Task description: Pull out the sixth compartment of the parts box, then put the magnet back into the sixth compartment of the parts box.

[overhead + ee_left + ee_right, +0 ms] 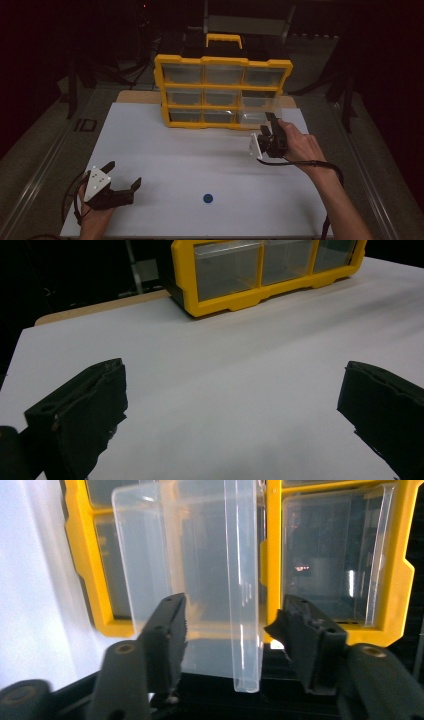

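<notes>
A yellow organizer (223, 62) with several clear drawers stands upright at the back of the white table (200, 155). Its lower right drawer (256, 107) is pulled partway out. My right gripper (269, 120) is at that drawer's front. In the right gripper view the drawer's clear handle lip (243, 580) stands between the jaws of the right gripper (230, 622), with a gap on each side, so the gripper is open. My left gripper (124, 173) rests near the front left of the table, open and with nothing in it, as the left gripper view shows (234, 375).
A small blue round piece (208, 198) lies on the table near the front edge, between the two hands. The organizer's bottom corner (220, 302) is seen far ahead of the left jaws. Dark stands and a grey floor surround the table.
</notes>
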A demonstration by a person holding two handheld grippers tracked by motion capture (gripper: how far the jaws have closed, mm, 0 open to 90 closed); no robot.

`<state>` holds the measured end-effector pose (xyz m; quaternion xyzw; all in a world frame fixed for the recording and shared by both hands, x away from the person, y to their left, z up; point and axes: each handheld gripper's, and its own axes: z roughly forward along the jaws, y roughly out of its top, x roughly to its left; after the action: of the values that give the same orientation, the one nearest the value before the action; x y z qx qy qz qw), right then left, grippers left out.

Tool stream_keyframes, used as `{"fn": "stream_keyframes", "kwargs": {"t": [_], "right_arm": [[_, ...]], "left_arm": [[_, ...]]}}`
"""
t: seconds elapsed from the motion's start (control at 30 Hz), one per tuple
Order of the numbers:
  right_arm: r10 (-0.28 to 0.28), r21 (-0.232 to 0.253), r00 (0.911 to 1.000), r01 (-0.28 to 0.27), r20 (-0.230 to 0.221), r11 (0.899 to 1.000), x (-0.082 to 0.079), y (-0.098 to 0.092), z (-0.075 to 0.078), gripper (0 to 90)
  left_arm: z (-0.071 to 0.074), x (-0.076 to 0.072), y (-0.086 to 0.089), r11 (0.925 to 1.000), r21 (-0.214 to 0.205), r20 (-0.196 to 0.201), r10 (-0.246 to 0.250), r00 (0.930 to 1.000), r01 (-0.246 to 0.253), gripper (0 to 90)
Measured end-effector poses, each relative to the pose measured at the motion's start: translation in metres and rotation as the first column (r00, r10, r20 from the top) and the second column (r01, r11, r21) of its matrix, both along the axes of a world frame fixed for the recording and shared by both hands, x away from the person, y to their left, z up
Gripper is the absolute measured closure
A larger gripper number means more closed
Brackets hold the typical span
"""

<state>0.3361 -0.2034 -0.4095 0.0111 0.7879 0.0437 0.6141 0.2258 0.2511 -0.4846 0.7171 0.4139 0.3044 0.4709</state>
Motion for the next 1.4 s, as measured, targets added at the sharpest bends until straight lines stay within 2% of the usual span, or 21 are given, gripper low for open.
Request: {"fn": "stream_keyframes", "kwargs": {"t": [0.1, 0.13, 0.23, 0.33, 0.5, 0.53, 0.6, 0.87, 1.07, 1.2, 1.4], "right_arm": [[0.004, 0.006, 0.9999, -0.004, 0.012, 1.000, -0.001, 0.002, -0.002, 39.4], [0.005, 0.014, 0.9997, -0.005, 0.025, 1.000, -0.002, 0.005, -0.006, 34.4], [0.008, 0.028, 0.9995, -0.009, 0.030, 1.000, -0.002, 0.008, -0.009, 29.0], [0.009, 0.058, 0.9997, -0.011, 0.023, 0.998, -0.003, 0.010, -0.013, 21.5], [0.010, 0.091, 0.9999, -0.011, 0.009, 0.996, -0.004, 0.012, -0.019, 18.8], [0.008, 0.116, 0.9999, -0.007, -0.008, 0.993, -0.005, 0.013, -0.023, 18.0], [0.010, 0.133, 0.9997, -0.007, -0.020, 0.991, -0.007, 0.014, -0.026, 17.8], [0.033, 0.147, 0.9978, -0.024, -0.057, 0.989, -0.011, 0.021, -0.039, 18.0], [0.029, 0.164, 0.9953, -0.013, -0.093, 0.986, -0.012, 0.025, -0.043, 17.2], [0.033, 0.211, 0.9918, -0.006, -0.124, 0.978, -0.014, 0.028, -0.044, 16.9], [0.045, 0.276, 0.9792, 0.012, -0.198, 0.961, -0.016, 0.030, -0.043, 16.6]], "left_arm": [[0.000, 0.000, 0.000, 1.0000, -0.001, 0.000, -0.001, 1.0000, 0.001, 0.0], [0.000, 0.000, 0.000, 1.0000, 0.000, 0.000, 0.000, 1.0000, 0.000, 0.1], [0.000, 0.000, -0.001, 1.0000, 0.000, -0.001, 0.000, 1.0000, 0.000, 0.1], [0.000, 0.001, -0.001, 1.0000, -0.001, -0.001, 0.001, 1.0000, -0.001, 0.1], [-0.001, 0.001, -0.001, 1.0000, 0.000, -0.003, 0.001, 1.0000, -0.001, 0.1], [0.000, 0.001, -0.001, 1.0000, 0.001, -0.002, 0.000, 1.0000, 0.000, 0.1], [0.000, 0.001, -0.001, 1.0000, 0.000, -0.002, 0.000, 1.0000, 0.000, 0.0], [-0.001, 0.001, -0.001, 1.0000, -0.001, -0.003, 0.000, 1.0000, 0.000, 0.1], [-0.001, 0.001, -0.001, 1.0000, 0.000, -0.003, -0.001, 1.0000, 0.001, 0.1], [0.000, 0.001, 0.000, 1.0000, 0.000, -0.002, -0.001, 1.0000, 0.001, 0.1], [0.000, 0.000, -0.001, 1.0000, -0.001, 0.000, -0.001, 1.0000, 0.001, 0.1]]}}
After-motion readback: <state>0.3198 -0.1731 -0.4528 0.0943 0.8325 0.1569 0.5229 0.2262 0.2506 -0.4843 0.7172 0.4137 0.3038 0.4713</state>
